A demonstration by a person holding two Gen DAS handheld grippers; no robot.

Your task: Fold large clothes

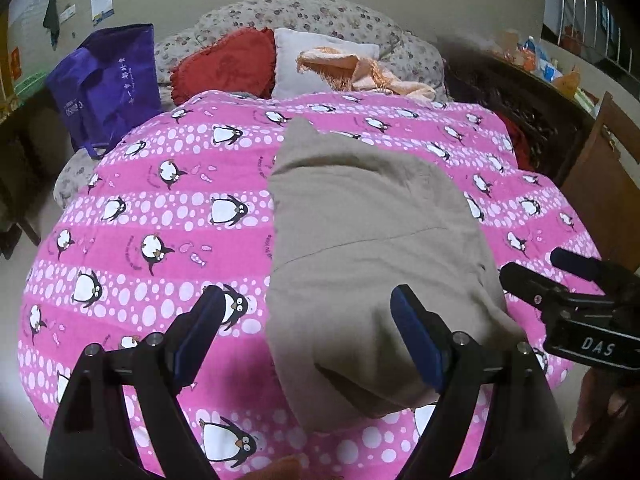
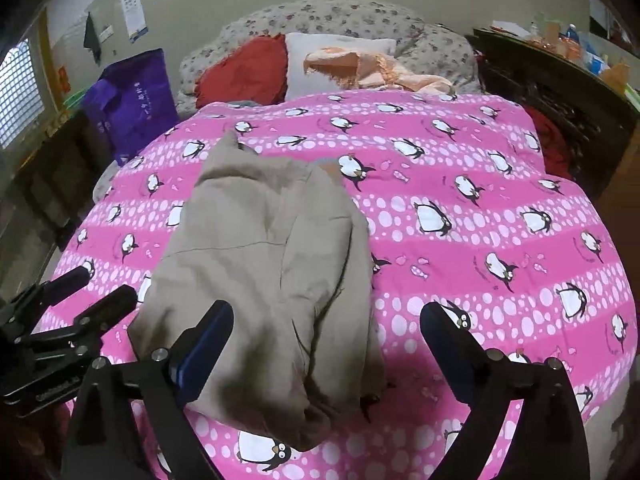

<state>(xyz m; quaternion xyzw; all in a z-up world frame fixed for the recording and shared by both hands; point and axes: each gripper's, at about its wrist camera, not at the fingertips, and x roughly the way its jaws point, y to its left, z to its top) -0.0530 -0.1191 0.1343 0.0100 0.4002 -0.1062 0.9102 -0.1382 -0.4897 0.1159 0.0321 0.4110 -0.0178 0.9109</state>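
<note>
While both tools hover over the bed, the beige garment [image 1: 372, 248] lies folded into a long, narrow bundle on the pink penguin quilt [image 1: 160, 216], running from the near edge up toward the pillows. The left gripper [image 1: 308, 332] hangs just above the near end of that bundle with its blue-padded fingers spread wide and nothing between them; one finger sits over the quilt, the other over the cloth. The right gripper [image 2: 326, 334] is likewise spread wide and empty, its left finger above the garment's near corner and its right finger over bare quilt. Whether either one actually touches the fabric I cannot tell. In the right wrist view the garment [image 2: 264, 264] shows a second layer lapped over along its right side, with a seam line crossing it. At the head of the bed a red cushion [image 1: 228, 64] and a white pillow [image 1: 316, 60] rest against a floral bolster [image 1: 304, 12], with a peach fringed cloth [image 1: 360, 70] draped across them. A purple tote bag [image 1: 108, 84] stands beside the bed on the left.
</note>
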